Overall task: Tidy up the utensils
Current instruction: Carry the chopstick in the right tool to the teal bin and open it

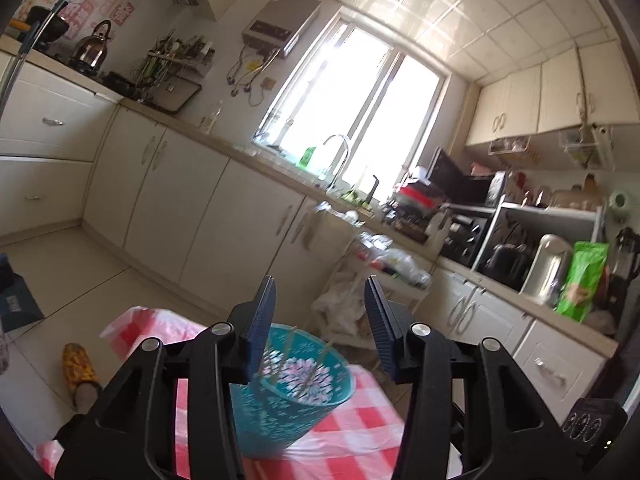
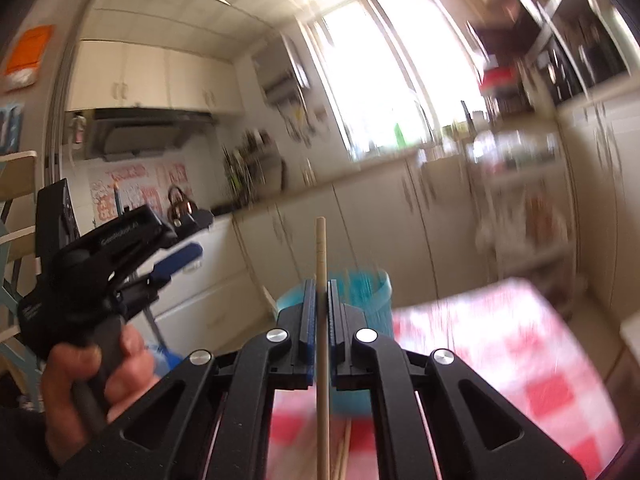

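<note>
Checked tablecloth (image 2: pixel 520 344) under round wooden chopstick (image 2: pixel 321 264) (tongs-clamped).

Teal cup (image 1: pixel 294 388) w/ chopsticks (image 1: pixel 286 354) blocks left gripper (image 1: pixel 320 320)'s path; sides seem clear.

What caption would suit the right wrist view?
Right gripper clamps an upright chopstick before the teal cup on the checked tablecloth.

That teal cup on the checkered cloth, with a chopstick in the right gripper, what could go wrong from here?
1. The teal cup looks tilted and sits between the open left gripper fingers unheld; a nudge could tip it, spilling the chopsticks already inside.
2. The right gripper pinches one chopstick upright in a blurred view, so it could miss the rim.
</note>
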Available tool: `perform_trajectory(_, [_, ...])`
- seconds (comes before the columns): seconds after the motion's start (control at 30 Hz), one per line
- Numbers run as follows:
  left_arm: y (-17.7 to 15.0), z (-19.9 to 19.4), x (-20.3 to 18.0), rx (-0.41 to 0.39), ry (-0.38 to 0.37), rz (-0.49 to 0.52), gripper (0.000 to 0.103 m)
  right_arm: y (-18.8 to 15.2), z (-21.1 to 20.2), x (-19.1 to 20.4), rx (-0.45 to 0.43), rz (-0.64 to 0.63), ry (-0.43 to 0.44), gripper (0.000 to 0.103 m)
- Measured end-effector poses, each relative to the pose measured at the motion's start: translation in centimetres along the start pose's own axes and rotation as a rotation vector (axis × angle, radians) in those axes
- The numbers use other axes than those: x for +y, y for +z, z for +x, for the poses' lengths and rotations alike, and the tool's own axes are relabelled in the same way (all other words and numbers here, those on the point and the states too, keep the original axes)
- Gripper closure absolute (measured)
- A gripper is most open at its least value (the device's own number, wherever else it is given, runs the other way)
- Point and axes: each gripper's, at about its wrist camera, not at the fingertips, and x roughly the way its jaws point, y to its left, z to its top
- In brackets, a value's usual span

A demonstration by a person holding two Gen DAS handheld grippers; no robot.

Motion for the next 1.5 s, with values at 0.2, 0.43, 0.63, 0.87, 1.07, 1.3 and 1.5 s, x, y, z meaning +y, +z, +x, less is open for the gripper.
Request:
perform_trajectory(0.2, [2.7,-0.9,-1.8,-0.088,-0.05,0.01,0.056,2.8,2.3,0.9,-0.135,-0.046,0.015,0.097])
perform_trajectory(0.43, [4.4,-0.6,-2.0,-0.141,-0.051,0.013,0.055,5.8,4.9,0.6,-0.267,-0.034,0.061,0.097])
perform_trajectory(0.63, [5.4,-0.3,-2.8,-0.209,-0.035,0.095,0.053,6.2,8.1,-1.6,-0.271,0.056,0.122,0.097])
perform_trajectory(0.87, [5.4,1.3,-2.4,-0.191,-0.011,0.134,0.052,4.3,11.0,-2.7,-0.22,0.083,0.114,0.097])
perform_trajectory(1.07, [4.7,2.3,-1.8,-0.163,0.004,0.134,0.052,3.1,12.0,-3.0,-0.195,0.061,0.093,0.097])
perform_trajectory(1.3, [4.6,1.8,-1.3,-0.153,0.02,0.129,0.052,1.2,12.3,-2.7,-0.08,0.021,0.077,0.097])
perform_trajectory(1.5, [4.4,0.6,-0.7,-0.13,0.045,0.122,0.051,-0.6,10.4,-2.7,0.011,0.023,0.044,0.083])
